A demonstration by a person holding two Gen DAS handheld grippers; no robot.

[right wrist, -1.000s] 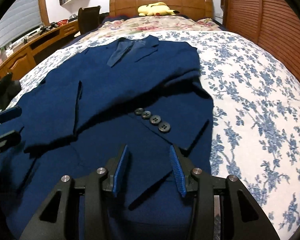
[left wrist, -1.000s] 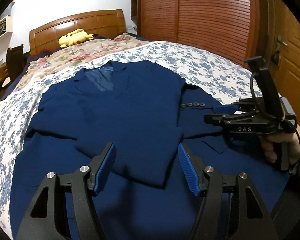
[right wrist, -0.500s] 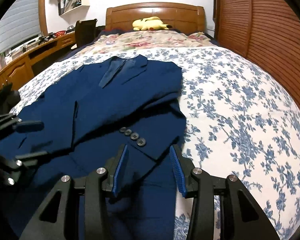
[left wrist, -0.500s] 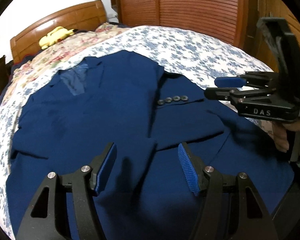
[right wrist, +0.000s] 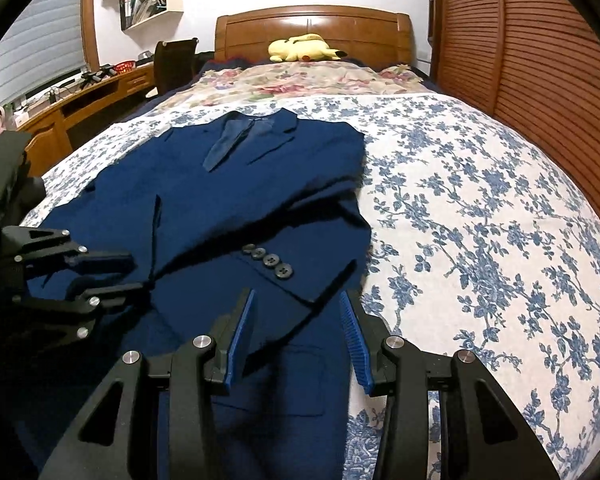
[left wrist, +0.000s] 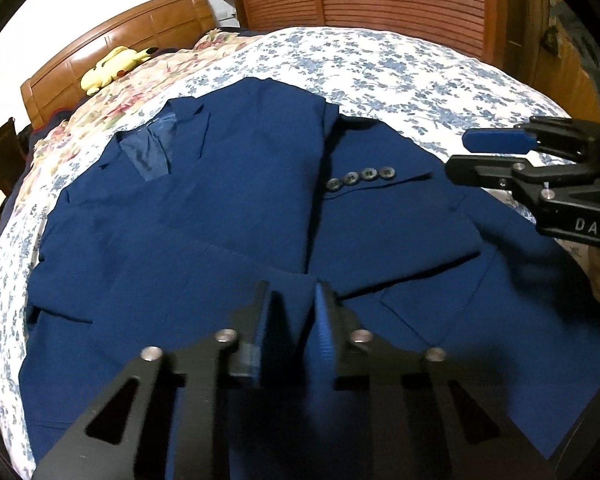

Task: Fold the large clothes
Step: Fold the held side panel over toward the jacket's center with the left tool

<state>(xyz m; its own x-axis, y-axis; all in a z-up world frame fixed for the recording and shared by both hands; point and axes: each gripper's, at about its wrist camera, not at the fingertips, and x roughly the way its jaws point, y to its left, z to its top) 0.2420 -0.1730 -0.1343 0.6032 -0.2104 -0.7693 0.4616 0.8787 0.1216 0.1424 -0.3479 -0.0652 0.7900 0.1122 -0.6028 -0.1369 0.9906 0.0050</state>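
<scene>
My left gripper [left wrist: 290,312] sits low over the navy suit jacket [left wrist: 228,216], its blue pads drawn in to a narrow gap; the view is blurred there, so I cannot tell whether cloth is pinched between them. From the right wrist camera I see the same gripper [right wrist: 136,276] at the left edge, tips close to the fabric near the folded sleeve edge. My right gripper [right wrist: 296,328] hangs with its jaws wide apart above the jacket's lower right front, just short of the sleeve cuff [right wrist: 296,280] with its four dark buttons [right wrist: 268,260]. It grips nothing. In the left wrist view it [left wrist: 496,152] comes in from the right, over the jacket's edge.

The jacket lies face up on the blue floral bedspread [right wrist: 480,240], collar toward the wooden headboard [right wrist: 312,28], both sleeves folded across the chest. A yellow plush toy [right wrist: 300,48] rests by the headboard. A slatted wooden wardrobe [right wrist: 540,60] stands to the right, a desk [right wrist: 80,100] to the left.
</scene>
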